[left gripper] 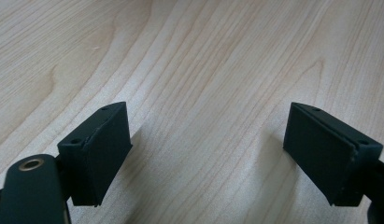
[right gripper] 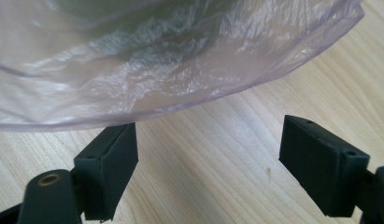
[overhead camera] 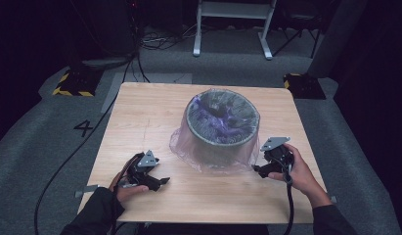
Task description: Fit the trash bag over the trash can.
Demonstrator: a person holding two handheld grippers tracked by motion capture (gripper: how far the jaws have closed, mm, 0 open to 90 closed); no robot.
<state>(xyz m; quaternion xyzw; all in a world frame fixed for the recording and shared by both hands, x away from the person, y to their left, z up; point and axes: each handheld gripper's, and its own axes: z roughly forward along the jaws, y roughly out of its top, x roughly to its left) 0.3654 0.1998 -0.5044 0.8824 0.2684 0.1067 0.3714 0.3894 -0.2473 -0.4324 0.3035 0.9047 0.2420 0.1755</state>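
- Right claw (overhead camera: 259, 170) spread wide, empty, low over the desk (overhead camera: 140, 122), just short of the plastic bag's (overhead camera: 189, 147) loose edge.
- Left claw (overhead camera: 162, 182) spread too, empty, well apart from it.
- Bag lines a grey bin (overhead camera: 223, 134) mid-desk.

Round grey bin (overhead camera: 223, 128), upright, standing on the far-centre part of the table. Translucent purplish plastic bag (overhead camera: 189, 142) lines its inside and is folded over the rim, draping down the outer wall; the crinkled hem (right gripper: 255, 70) flares out and reaches the tabletop around the base.
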